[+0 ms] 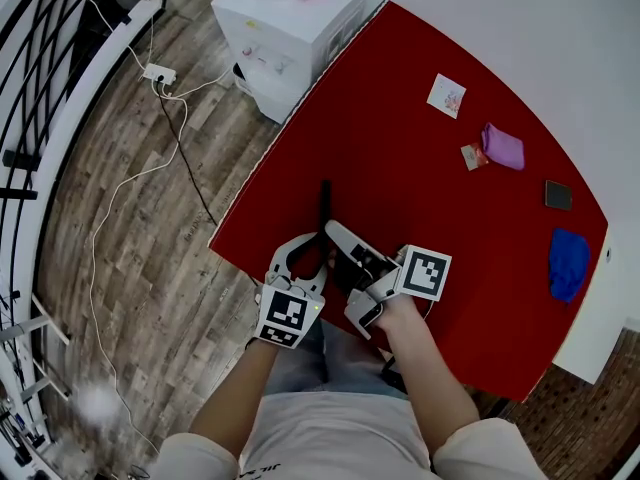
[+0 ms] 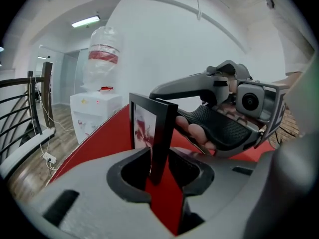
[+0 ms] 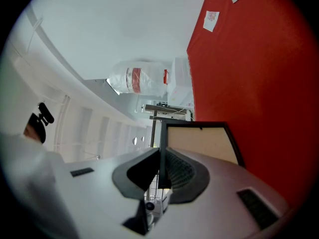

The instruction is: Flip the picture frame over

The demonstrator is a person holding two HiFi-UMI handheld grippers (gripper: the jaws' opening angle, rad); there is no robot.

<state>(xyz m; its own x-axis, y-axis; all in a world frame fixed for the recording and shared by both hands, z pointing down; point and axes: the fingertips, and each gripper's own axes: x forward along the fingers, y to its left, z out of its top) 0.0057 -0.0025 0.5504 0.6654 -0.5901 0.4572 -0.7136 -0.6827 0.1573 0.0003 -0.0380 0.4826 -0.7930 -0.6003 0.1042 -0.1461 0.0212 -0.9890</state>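
Note:
The black picture frame (image 1: 325,208) stands on its edge near the front left of the red table (image 1: 430,198). In the left gripper view the frame (image 2: 154,133) shows its printed front and rises between the pads of my left gripper (image 2: 159,176), with gaps on both sides. That left gripper (image 1: 305,252) is open. My right gripper (image 1: 338,234) is shut on the frame's edge. In the right gripper view its jaws (image 3: 160,171) pinch the black rim beside the tan backing board (image 3: 199,143). The right gripper (image 2: 219,113) also shows behind the frame.
A white water dispenser (image 1: 290,18) stands off the table's far left corner. A small card (image 1: 447,95), a purple object (image 1: 503,146), a dark square (image 1: 558,195) and a blue cloth (image 1: 568,263) lie toward the right. A power strip (image 1: 160,73) and cable lie on the wood floor.

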